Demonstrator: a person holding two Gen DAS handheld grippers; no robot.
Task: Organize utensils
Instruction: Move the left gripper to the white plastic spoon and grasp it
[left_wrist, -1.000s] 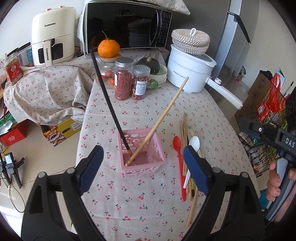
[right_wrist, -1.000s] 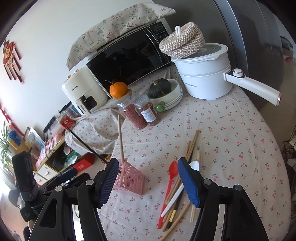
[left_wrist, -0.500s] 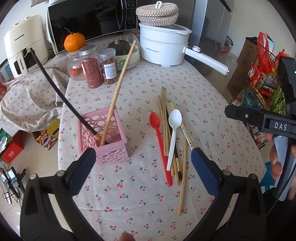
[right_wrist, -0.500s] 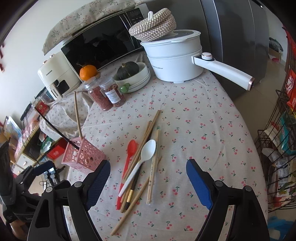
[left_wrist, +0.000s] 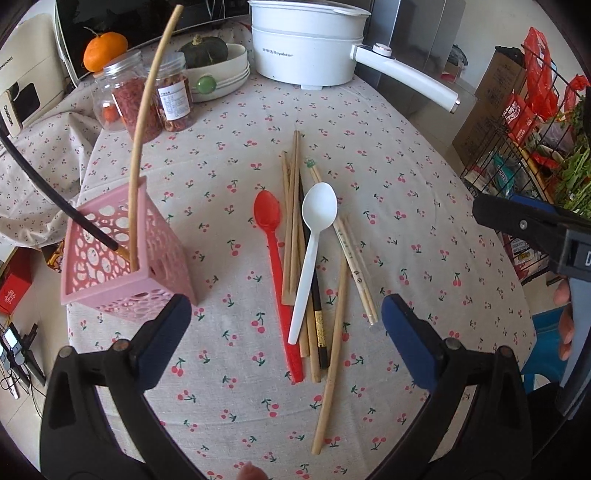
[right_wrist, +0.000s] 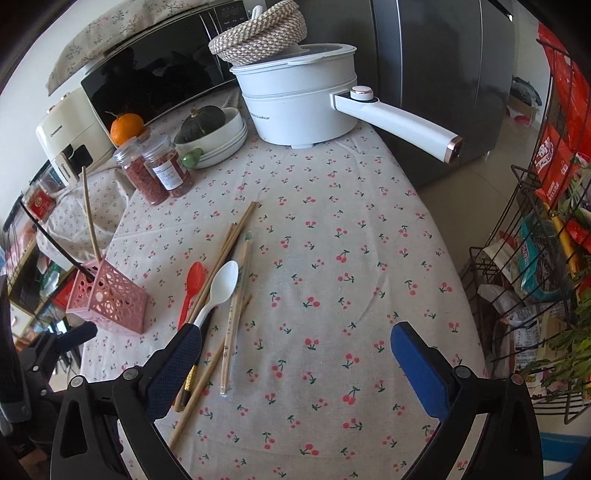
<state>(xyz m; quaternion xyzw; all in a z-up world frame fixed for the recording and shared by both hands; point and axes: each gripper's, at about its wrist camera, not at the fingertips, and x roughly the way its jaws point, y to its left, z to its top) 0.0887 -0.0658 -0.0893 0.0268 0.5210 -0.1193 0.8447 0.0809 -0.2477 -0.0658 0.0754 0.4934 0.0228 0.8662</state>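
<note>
A pink perforated basket (left_wrist: 122, 258) (right_wrist: 110, 299) stands at the table's left, holding a wooden chopstick (left_wrist: 142, 122) and a black one (left_wrist: 44, 184). To its right lies a loose pile: a red spoon (left_wrist: 267, 218) (right_wrist: 194, 280), a white spoon (left_wrist: 319, 206) (right_wrist: 223, 280) and several chopsticks (left_wrist: 291, 206) (right_wrist: 236, 236). My left gripper (left_wrist: 282, 310) hangs open above the pile's near end, holding nothing. My right gripper (right_wrist: 297, 332) is just right of the pile over bare cloth. Its jaws are opening with nothing between them.
A white electric pot (left_wrist: 306, 48) with a long handle stands at the back, beside a bowl with a squash (left_wrist: 218, 66) and spice jars (left_wrist: 136, 99). A wire rack of packets (right_wrist: 535, 258) stands off the table's right edge. A microwave (right_wrist: 155, 74) is behind.
Both grippers came down closer to the table and spread wider. The left one shifted right, from over the pink basket to over the utensil pile.
</note>
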